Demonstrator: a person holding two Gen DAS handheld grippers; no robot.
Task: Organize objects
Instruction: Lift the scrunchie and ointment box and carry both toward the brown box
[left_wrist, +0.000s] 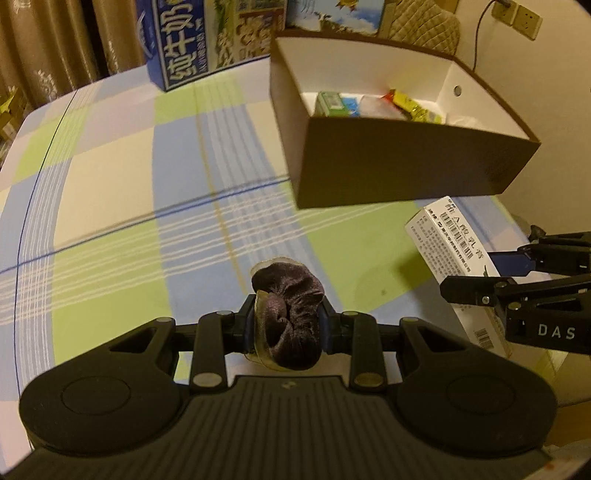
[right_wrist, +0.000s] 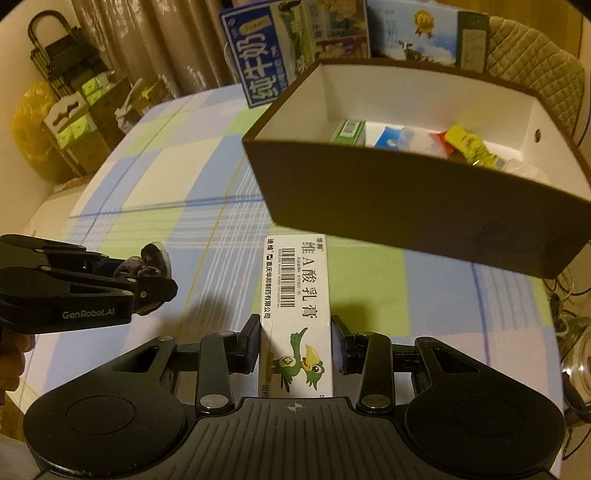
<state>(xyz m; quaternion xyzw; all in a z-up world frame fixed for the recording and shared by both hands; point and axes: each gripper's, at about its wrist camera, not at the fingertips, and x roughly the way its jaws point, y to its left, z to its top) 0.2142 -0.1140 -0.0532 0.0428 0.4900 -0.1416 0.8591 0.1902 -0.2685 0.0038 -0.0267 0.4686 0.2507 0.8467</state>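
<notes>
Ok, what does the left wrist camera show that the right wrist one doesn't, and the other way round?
Only the left wrist view shows the wall sockets and the left gripper from behind, shut on the dark scrunchie. Only the right wrist view shows the green bird on the white medicine box between the right gripper's fingers, and the yellow bag. Both show the brown box, the yellow packet inside it, the blue milk carton and the checked tablecloth.
</notes>
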